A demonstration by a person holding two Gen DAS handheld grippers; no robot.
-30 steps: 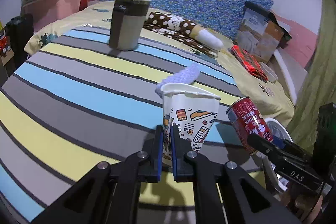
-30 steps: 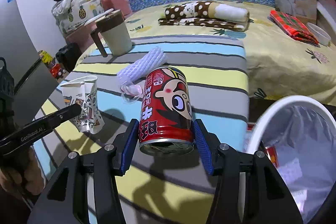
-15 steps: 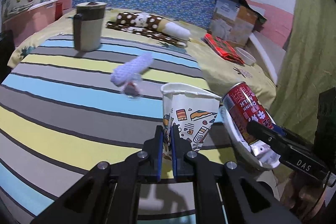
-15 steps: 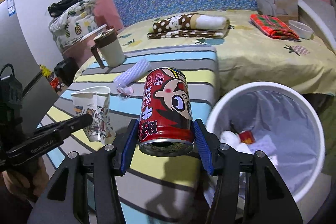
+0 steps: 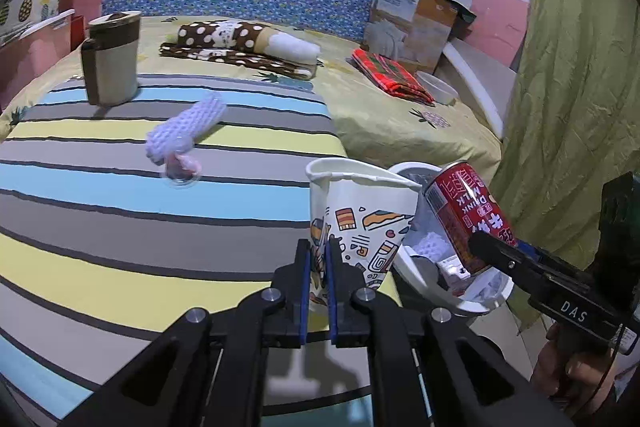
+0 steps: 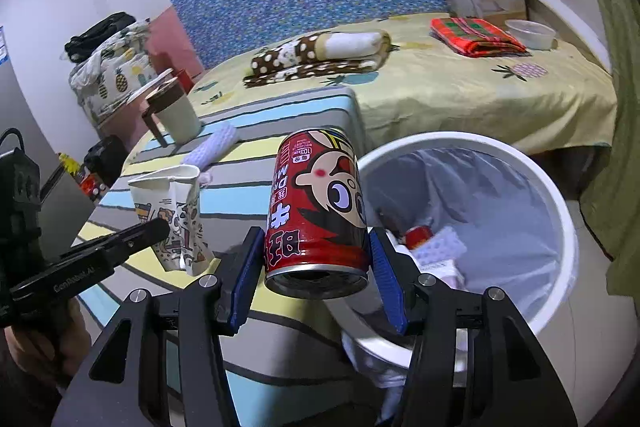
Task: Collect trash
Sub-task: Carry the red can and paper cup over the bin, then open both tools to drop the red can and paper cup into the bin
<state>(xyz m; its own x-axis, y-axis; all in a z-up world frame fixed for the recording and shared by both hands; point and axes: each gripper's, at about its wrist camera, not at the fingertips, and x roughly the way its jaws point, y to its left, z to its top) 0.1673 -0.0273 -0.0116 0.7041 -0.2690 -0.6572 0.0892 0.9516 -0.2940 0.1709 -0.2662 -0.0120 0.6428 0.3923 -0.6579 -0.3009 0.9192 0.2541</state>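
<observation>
A: Progress? Right gripper (image 6: pixel 316 279) clamped on the red can (image 6: pixel 316 211), held beside the white bin's (image 6: pixel 560 211) rim, not yet dropped. Left gripper (image 5: pixel 318 287) pinched tight on the crushed paper cup's (image 5: pixel 360 211) wall, over the striped table's (image 5: pixel 120 219) edge

B: Left to do, I'd judge: both drops, then the white foam sleeve (image 5: pixel 188 125) on the table

A: Right view shows scraps already in the bin; left view shows only a sliver of it

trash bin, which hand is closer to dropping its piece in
Right. The right gripper holds the red milk can beside the white trash bin rim; the left gripper holds the paper cup above the striped cloth.
</observation>
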